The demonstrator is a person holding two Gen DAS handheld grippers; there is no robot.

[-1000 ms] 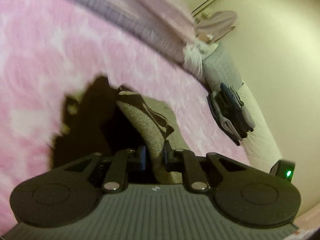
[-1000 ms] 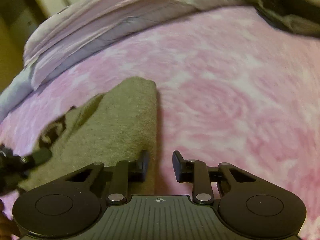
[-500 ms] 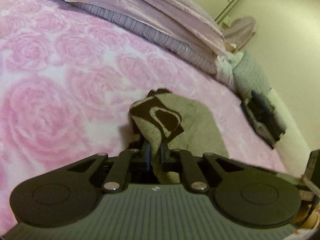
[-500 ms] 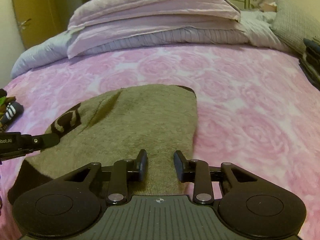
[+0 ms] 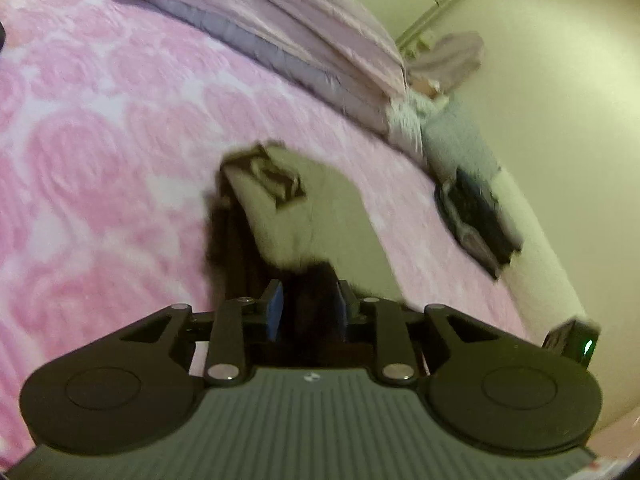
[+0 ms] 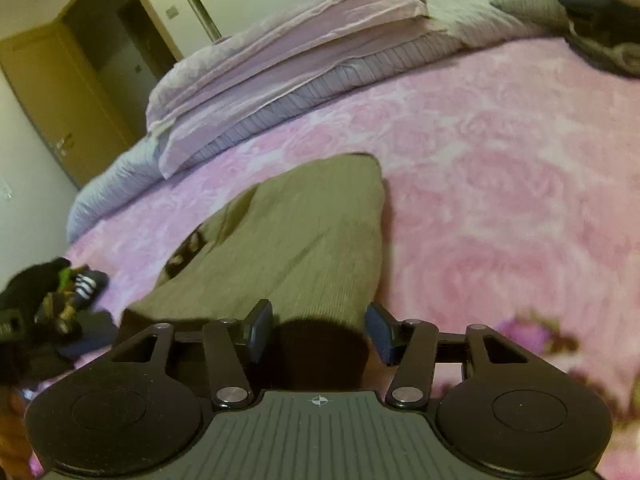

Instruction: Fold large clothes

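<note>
Here, in the left view, the left gripper (image 5: 309,294) has just been opening; its jaws are standing slightly apart, perhaps clear of the blurred sweater (image 5: 316,208) lying on the blanket (image 5: 100,152) toward twelve o'clock. In the right view, the right gripper (image 6: 318,326) is gaping wide, having just been opening, straddling the sweater's (image 6: 296,240) near hem unpressed.

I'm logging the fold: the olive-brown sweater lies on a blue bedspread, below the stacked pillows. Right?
Not quite: the bedspread is pink with a rose pattern, not blue, as the right wrist view shows. The olive-brown sweater does lie on it, below the stacked pillows.
</note>
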